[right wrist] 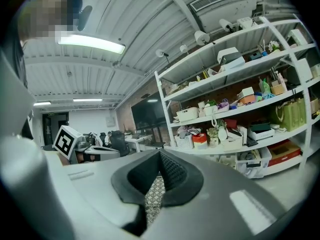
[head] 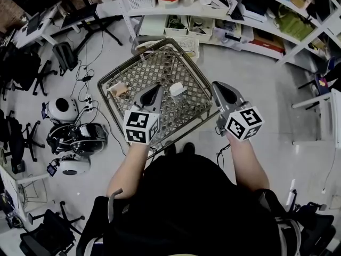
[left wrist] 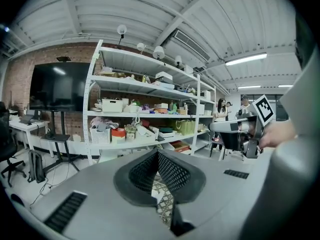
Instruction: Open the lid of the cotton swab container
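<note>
In the head view the cotton swab container [head: 177, 89], a small white tub, lies on the wire-mesh tabletop [head: 192, 97]. My left gripper [head: 154, 93] hovers just left of it, shut with nothing between its fingers. My right gripper [head: 222, 91] is off the table's right edge, also shut and empty. In the left gripper view the left gripper [left wrist: 158, 155] has its black pads pressed together, aimed level at the shelves. The right gripper view shows the right gripper [right wrist: 160, 155] the same way. The container is hidden in both gripper views.
A small tan object [head: 120, 90] lies on the mesh at the left. White shelving [head: 229, 15] full of bins stands behind the table. Round machines and cables [head: 74, 137] sit on the floor at the left, with office chairs [head: 21, 68] beyond.
</note>
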